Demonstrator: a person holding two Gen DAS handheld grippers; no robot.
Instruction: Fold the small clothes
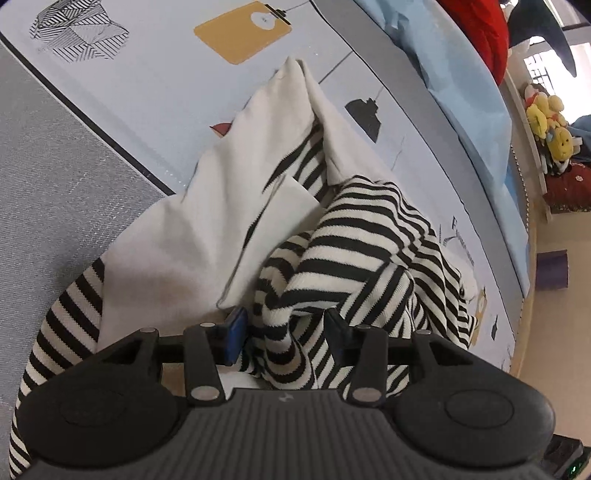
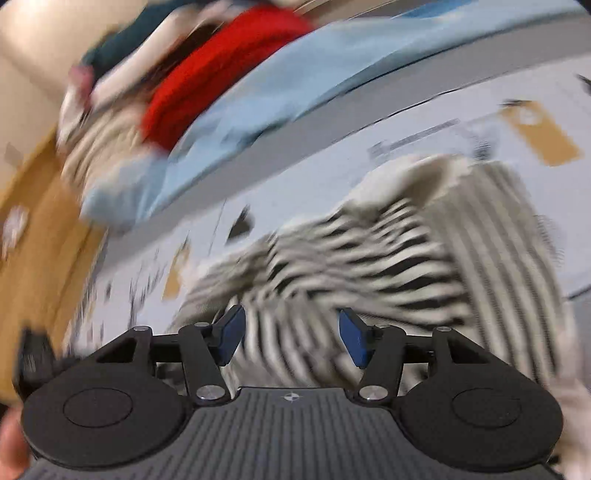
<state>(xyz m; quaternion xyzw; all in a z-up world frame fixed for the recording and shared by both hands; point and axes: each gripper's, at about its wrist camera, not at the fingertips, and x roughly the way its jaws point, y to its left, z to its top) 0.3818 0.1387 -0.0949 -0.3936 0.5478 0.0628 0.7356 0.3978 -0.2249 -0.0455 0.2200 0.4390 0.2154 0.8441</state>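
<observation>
A small black-and-white striped garment [image 1: 354, 251] with a plain white panel [image 1: 221, 206] lies crumpled on a pale printed sheet [image 1: 155, 85]. In the left wrist view my left gripper [image 1: 284, 332] stands open with a bunched striped fold between its fingers, not pinched. In the right wrist view, which is blurred by motion, the same striped garment [image 2: 388, 266] lies just ahead of my right gripper [image 2: 291, 336], which is open and empty above the cloth.
A grey mat [image 1: 55, 184] lies left of the sheet. A light blue cloth [image 1: 461, 85], a red item [image 1: 484, 29] and yellow plush toys [image 1: 550, 122] sit beyond the sheet. A brown cardboard surface [image 2: 33, 229] shows at the left of the right wrist view.
</observation>
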